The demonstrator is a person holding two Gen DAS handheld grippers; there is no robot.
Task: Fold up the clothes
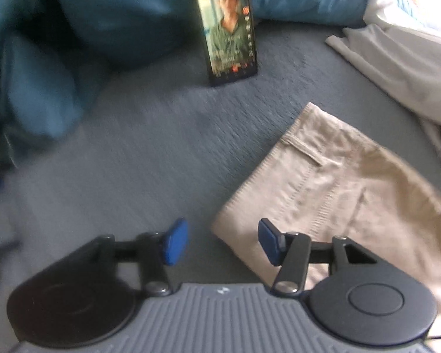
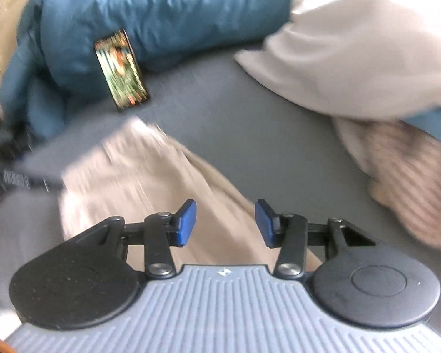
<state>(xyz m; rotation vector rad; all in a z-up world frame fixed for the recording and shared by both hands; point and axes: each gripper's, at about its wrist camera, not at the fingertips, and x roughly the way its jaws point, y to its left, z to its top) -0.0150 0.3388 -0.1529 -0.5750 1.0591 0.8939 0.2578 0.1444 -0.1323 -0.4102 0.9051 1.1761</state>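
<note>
A folded beige garment (image 1: 332,188) with a belt loop and seams lies flat on the grey bed cover (image 1: 150,158). My left gripper (image 1: 222,242) hangs open above the garment's near left corner, its blue pads apart and nothing pinched. In the right wrist view the same beige garment (image 2: 150,182) is blurred and runs under my right gripper (image 2: 225,223). That gripper is open too, its pads apart, the cloth below them and not clamped.
A phone (image 1: 227,26) with a lit screen leans against a blue quilt (image 1: 103,14) at the back, also in view as phone (image 2: 122,69). A pale grey-white garment (image 2: 358,56) and a striped knit piece (image 2: 414,182) lie at the right.
</note>
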